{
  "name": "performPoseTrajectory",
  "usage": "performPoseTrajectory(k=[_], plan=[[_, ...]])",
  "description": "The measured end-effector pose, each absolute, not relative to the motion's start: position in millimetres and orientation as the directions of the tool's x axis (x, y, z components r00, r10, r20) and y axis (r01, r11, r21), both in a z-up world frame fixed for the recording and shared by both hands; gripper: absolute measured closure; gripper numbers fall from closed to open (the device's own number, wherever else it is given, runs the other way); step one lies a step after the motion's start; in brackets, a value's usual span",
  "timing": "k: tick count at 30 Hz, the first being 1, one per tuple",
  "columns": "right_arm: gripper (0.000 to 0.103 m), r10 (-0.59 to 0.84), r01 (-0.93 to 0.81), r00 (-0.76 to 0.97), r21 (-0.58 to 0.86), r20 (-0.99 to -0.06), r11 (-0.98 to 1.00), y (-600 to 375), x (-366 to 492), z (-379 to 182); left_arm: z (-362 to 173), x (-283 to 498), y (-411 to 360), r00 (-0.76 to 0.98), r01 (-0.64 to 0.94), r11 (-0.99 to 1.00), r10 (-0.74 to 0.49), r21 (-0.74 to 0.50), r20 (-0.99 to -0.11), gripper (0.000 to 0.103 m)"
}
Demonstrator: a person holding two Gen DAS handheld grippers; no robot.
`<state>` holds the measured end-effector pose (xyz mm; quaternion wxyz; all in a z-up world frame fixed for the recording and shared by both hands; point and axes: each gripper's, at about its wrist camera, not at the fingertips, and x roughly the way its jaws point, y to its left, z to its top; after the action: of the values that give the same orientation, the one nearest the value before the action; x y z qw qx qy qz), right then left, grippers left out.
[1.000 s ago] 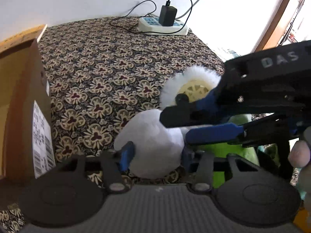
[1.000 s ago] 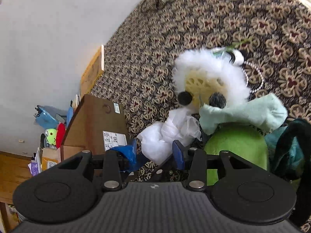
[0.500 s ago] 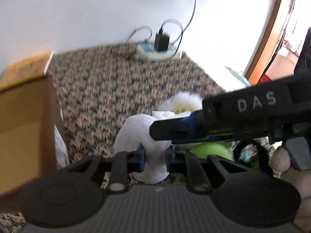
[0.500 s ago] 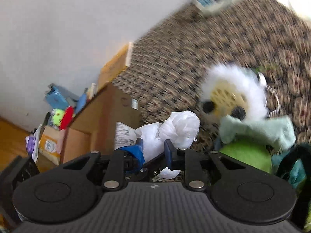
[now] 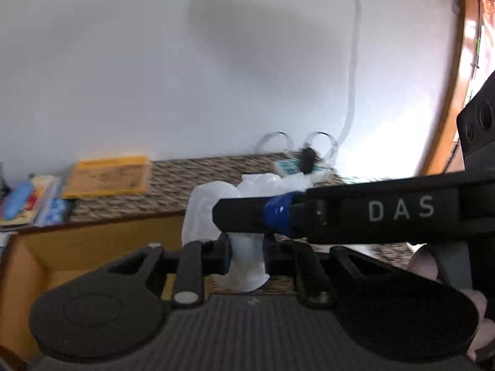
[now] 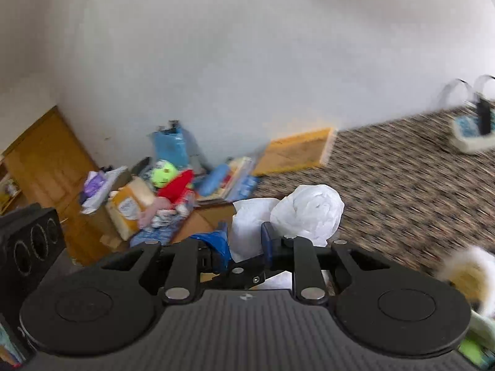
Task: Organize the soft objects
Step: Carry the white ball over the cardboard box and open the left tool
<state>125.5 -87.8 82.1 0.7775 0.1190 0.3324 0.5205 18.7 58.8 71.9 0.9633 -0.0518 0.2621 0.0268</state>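
Taking the left wrist view from its left edge: an open box (image 5: 92, 247) fills the lower left, mouth up, which makes it the likely place for the soft things to go. Behind it, at middle left, a flap (image 5: 108, 174) stands out and some books (image 5: 27, 199) lie flat. At lower centre the left gripper (image 5: 246, 252) pinches the bag (image 5: 216, 213), a crumpled white plastic one, by its lower fold; its jaws have just been closing on that fold. The bag hangs clear of the carpet (image 5: 191, 182), so the grip carries its weight. From the right edge the right gripper (image 5: 241, 215) reaches across the frame onto the same bag; two holds keep so limp a thing bunched rather than trailing.

In the right wrist view, a pile of toys (image 6: 164, 185) sits at middle left against the wall. At lower centre the right gripper (image 6: 246, 242) is pressed onto a pleat of the bag (image 6: 306, 213), having also just closed, with the bulk bulging to the right. A power strip (image 6: 473, 133) lies at the far right, and a blurred fluffy toy (image 6: 470, 272) waits at lower right, probably a later pick.
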Motion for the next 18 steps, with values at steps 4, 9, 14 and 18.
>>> performPoseTrajectory(k=[4, 9, 14, 18], plan=[[0.099, 0.901, -0.778, 0.174, 0.505, -0.397, 0.373, -24, 115, 78, 69, 4, 114, 0.846, -0.153, 0.986, 0.099, -0.06, -0.524, 0.09], [0.099, 0.899, -0.796, 0.092, 0.511, -0.427, 0.324, 46, 110, 56, 50, -5, 182, 0.8, -0.222, 0.973, 0.148, -0.058, -0.581, 0.09], [0.099, 0.883, -0.798, 0.059, 0.509, -0.465, 0.321, 103, 104, 35, 27, 2, 232, 0.752, -0.267, 0.964, 0.196, -0.019, -0.63, 0.089], [0.099, 0.867, -0.811, 0.084, 0.471, -0.492, 0.346, 139, 109, 21, 9, 16, 270, 0.713, -0.312, 0.95, 0.233, -0.001, -0.661, 0.086]])
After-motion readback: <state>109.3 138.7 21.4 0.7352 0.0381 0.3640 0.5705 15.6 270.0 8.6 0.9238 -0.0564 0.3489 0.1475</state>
